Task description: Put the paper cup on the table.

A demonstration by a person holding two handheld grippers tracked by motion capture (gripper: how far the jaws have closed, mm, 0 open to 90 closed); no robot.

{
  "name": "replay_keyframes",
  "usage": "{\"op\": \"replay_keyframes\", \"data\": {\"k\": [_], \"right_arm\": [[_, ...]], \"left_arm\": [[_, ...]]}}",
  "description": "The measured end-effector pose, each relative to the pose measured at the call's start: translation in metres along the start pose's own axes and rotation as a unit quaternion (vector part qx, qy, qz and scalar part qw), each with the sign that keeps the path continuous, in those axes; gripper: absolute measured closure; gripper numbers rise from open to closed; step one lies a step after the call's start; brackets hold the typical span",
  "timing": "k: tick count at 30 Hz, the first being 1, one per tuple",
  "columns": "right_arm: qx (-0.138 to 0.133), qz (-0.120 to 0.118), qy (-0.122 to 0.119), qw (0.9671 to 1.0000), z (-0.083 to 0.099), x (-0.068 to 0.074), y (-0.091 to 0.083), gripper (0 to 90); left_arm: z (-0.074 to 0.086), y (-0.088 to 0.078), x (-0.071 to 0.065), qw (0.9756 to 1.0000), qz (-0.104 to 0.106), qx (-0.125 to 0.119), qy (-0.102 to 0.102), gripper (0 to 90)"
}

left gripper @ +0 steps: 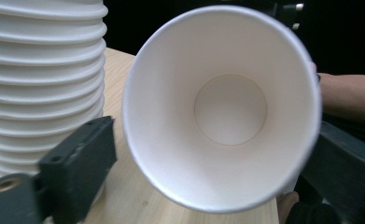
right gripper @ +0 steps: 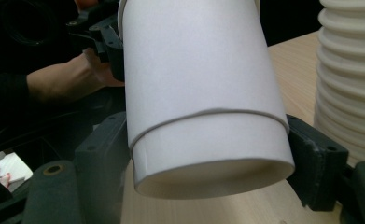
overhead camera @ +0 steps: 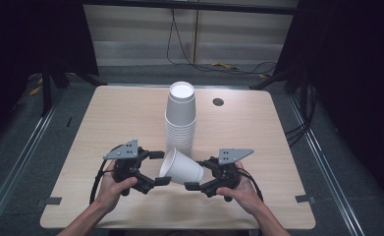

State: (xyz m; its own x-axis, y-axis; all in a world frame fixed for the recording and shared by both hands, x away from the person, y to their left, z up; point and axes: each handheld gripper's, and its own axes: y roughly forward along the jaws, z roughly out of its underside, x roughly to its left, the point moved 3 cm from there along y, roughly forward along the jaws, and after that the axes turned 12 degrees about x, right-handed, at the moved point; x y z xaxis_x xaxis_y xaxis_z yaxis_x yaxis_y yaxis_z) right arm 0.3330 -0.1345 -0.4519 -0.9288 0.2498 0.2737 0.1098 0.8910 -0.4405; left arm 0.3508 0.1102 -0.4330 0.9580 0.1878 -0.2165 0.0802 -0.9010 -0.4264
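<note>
- Wooden table (overhead camera: 106, 123) seen from above, w/ a tall stack of white paper cups (overhead camera: 180, 118) standing upside down around the middle, a bit toward 12 o'clock.
- One loose paper cup (overhead camera: 180, 167) is held on its side just at 6 o'clock of the stack, mouth pointing to 9 o'clock, base to 3.
- Right gripper (overhead camera: 199, 173) – jaws clamped on the cup's base end; in the right gripper view a black jaw presses each side of the cup (right gripper: 203, 93), near its bottom rim.
- Left gripper (overhead camera: 159, 168) sits at the cup's mouth, jaws spread apart, one each side of the rim. In the left gripper view you look straight into the cup (left gripper: 222, 107) – can't tell if the jaws actually touch the rim.
- Small dark round hole (overhead camera: 218, 102) in the tabletop, approx 1 o'clock from the stack.
- A hand wraps each gripper, coming in from 6 o'clock.
</note>
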Motion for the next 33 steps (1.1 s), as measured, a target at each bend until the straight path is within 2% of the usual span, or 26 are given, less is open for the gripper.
{"op": "replay_keyframes", "data": {"k": [3, 6, 14, 18, 22, 27, 33], "right_arm": [[-0.014, -0.011, -0.002, 0.9998, -0.001, 0.002, 0.001, 23.4], [-0.015, -0.012, -0.002, 0.9998, -0.001, 0.002, 0.002, 23.4], [-0.01, -0.021, -0.005, 0.9997, -0.001, 0.006, 0.009, 23.2], [-0.01, -0.027, -0.011, 0.9995, -0.001, 0.008, 0.012, 23.1], [-0.006, -0.026, -0.012, 0.9996, 0.0, 0.007, 0.015, 23.0], [-0.002, -0.031, -0.01, 0.9995, 0.0, 0.006, 0.015, 22.5], [0.01, -0.024, -0.013, 0.9996, 0.001, 0.006, 0.016, 19.6]], "left_arm": [[-0.001, 0.002, 0.0, 1.0, -0.001, -0.003, -0.003, 0.1], [-0.001, 0.005, 0.0, 1.0, 0.005, -0.005, -0.007, 0.0], [-0.003, 0.011, -0.006, 0.9999, 0.012, 0.0, 0.009, 0.0], [-0.002, 0.013, -0.007, 0.9996, 0.025, 0.009, 0.012, 3.2], [-0.001, 0.014, -0.006, 0.9996, 0.027, 0.01, 0.004, 4.1], [-0.003, 0.012, -0.007, 0.9993, 0.03, 0.02, 0.009, 6.0], [-0.003, 0.011, -0.009, 0.9991, 0.019, 0.031, 0.023, 8.3]]}}
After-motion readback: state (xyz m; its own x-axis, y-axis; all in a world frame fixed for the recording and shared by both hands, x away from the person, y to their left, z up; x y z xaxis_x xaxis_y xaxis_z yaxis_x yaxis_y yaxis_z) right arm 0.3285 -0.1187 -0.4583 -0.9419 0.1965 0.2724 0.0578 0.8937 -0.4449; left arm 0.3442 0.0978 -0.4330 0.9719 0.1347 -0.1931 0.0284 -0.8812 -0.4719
